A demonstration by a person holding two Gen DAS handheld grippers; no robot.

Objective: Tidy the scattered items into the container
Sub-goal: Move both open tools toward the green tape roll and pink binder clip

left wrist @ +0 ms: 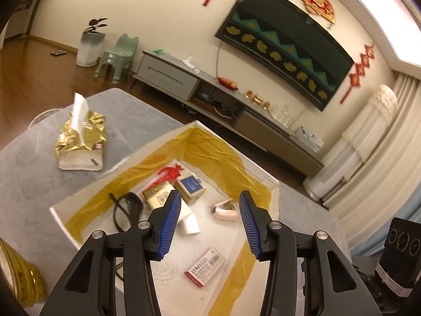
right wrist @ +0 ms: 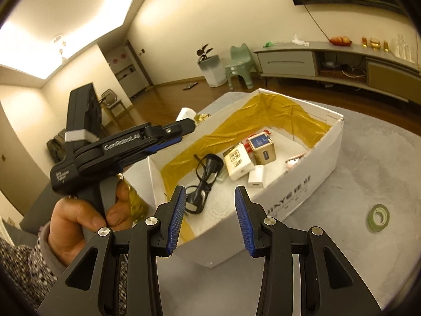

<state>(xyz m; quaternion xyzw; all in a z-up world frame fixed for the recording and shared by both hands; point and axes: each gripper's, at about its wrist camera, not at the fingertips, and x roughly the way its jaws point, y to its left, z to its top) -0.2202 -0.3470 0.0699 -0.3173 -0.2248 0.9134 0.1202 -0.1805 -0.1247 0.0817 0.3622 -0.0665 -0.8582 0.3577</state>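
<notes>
Room: a living room with a wood floor, a low grey TV cabinet (left wrist: 168, 76), a wall screen (left wrist: 284, 44) showing green triangles and yellow shapes, red knot ornaments on the wall, and a pale green child's chair (left wrist: 119, 55).
Desk: a grey desk (right wrist: 368, 163) carries the white box (right wrist: 289, 197), a gold-wrapped tissue pack (left wrist: 81, 142) and a roll of green tape (right wrist: 378, 220).
Box: open-topped, lined along its inner walls with yellow tape; its outer wall bears dark printed characters too blurred to read.
Inside the box: black glasses (right wrist: 204, 181), a cream packet (right wrist: 238, 162) with dark print and a QR-like square, a tan tin with a blue lid (left wrist: 190, 185), a red toy figure (left wrist: 169, 173), a white adapter (right wrist: 255, 179), a small pink-and-white item (left wrist: 225, 210), and a white carton with a barcode and red stripe (left wrist: 206, 266); its print is unreadable.
Tape roll: lies on the desk outside the box, to its right in the right wrist view.
Left gripper (left wrist: 210, 223): blue-padded fingers spread apart, holding nothing, above the box interior; its side reads "GenRobot.AI" in the right wrist view, held by a hand (right wrist: 79, 223) in a speckled sleeve.
Right gripper (right wrist: 209, 220): fingers spread apart and empty, over the box's near corner.
</notes>
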